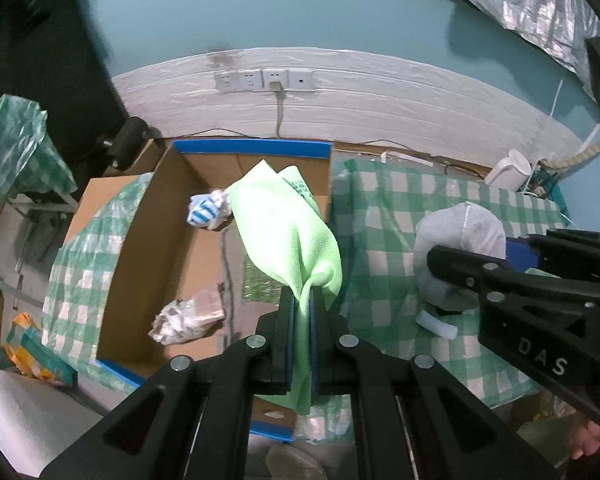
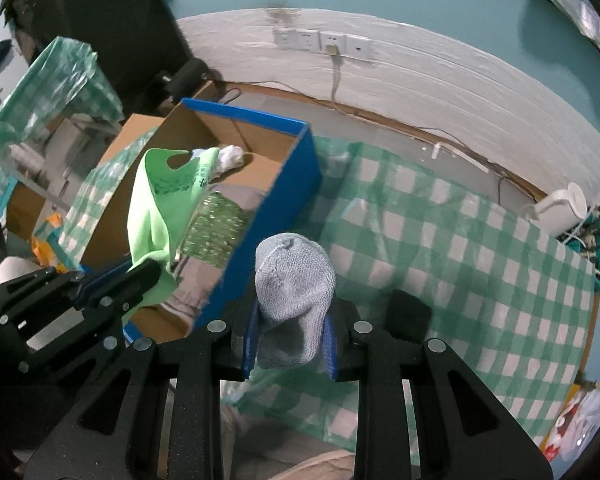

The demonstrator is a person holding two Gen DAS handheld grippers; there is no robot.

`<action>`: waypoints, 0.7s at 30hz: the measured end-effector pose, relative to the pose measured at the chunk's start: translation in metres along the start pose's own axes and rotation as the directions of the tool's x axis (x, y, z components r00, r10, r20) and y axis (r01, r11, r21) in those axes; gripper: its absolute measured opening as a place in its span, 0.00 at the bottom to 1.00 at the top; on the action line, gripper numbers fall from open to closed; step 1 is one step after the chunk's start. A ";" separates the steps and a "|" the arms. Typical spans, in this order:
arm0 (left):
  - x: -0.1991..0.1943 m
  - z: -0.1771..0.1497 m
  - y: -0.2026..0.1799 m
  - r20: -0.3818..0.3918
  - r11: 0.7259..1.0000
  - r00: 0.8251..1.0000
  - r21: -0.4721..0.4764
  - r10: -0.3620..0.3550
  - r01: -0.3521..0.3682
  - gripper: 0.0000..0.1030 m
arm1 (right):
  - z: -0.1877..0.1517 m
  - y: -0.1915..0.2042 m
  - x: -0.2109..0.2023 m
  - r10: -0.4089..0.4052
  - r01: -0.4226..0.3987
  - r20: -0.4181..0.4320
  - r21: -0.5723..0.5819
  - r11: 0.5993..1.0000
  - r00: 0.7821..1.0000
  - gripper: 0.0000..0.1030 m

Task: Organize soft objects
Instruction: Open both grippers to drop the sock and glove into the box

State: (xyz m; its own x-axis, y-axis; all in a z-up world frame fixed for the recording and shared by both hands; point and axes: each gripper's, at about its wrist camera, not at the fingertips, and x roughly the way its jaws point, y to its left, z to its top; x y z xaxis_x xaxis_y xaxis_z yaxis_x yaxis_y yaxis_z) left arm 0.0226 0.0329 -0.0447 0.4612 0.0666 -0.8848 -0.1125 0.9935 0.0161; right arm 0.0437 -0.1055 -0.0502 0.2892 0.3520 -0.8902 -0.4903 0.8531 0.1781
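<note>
Green microfibre cloth (image 1: 288, 236), soft and creased with dark print near its top edge, is pinched between the closed pads of the left claw (image 1: 303, 336) and stands up over the cardboard box (image 1: 148, 240). Grey knitted sock (image 2: 294, 296), bunched and rounded at its toe, is clamped in the right claw (image 2: 290, 344), held above the tabletop just beside the box's blue outer wall. Inside the box lie a white-and-blue striped bundle (image 1: 206, 211), a crumpled pale bundle (image 1: 188, 320) and a glittery green piece (image 2: 216, 234). A green-and-white checked cover (image 2: 440, 248) drapes the tabletop, mostly bare to the right. Behind run a white panelled wall strip with sockets (image 1: 264, 79), teal wall above, and a white jug (image 1: 508, 170) at the far edge.
</note>
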 end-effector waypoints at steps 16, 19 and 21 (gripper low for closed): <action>0.023 -0.016 0.087 -0.040 0.987 0.998 -0.153 0.049 -0.055 0.06 | 0.035 0.080 0.052 0.002 -0.013 -0.068 -0.162 0.987 0.998 0.24; 0.033 -0.020 0.098 -0.063 0.983 0.996 -0.172 0.057 -0.067 0.06 | 0.039 0.084 0.062 -0.001 -0.015 -0.091 -0.177 0.984 0.996 0.24; 0.039 -0.022 0.103 -0.077 0.981 0.995 -0.180 0.058 -0.071 0.06 | 0.041 0.085 0.069 0.003 -0.023 -0.108 -0.180 0.983 0.994 0.25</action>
State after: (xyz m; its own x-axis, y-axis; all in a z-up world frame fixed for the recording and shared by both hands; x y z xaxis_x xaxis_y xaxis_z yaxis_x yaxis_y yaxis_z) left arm 0.0098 0.1358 -0.0875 0.3849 0.1170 -0.9155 -0.3018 0.9533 -0.0051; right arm 0.0555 0.0068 -0.0794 0.1973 0.3114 -0.9296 -0.6366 0.7618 0.1201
